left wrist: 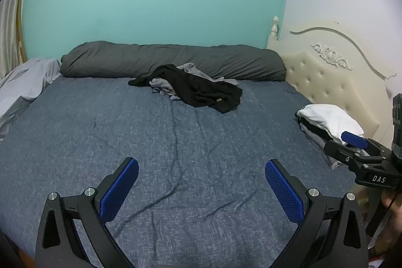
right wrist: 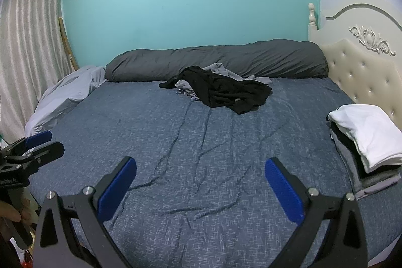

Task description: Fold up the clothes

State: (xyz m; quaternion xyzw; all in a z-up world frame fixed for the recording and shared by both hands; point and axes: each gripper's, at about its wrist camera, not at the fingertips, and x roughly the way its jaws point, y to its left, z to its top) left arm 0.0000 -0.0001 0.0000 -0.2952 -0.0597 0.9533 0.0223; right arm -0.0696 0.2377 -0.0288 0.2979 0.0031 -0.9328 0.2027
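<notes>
The bed [left wrist: 100,122], under a blue sheet, fills the view ahead of both tongs, with a long grey bolster [left wrist: 173,59] across its far edge. Straight ahead and well beyond the fingertips lies the unfolded heap, a black garment [left wrist: 201,88] tangled over grey clothes [left wrist: 163,86]; its long axis runs left to right, crosswise to the reach. The folded stack [right wrist: 366,140], white on top, sits near the right tongs' outer side. The left gripper [left wrist: 201,182] and right gripper [right wrist: 201,182] both gape wide with nothing between the pads. The heap looks about equally far from each, perhaps slightly nearer the right, so both likely must travel forward together.
</notes>
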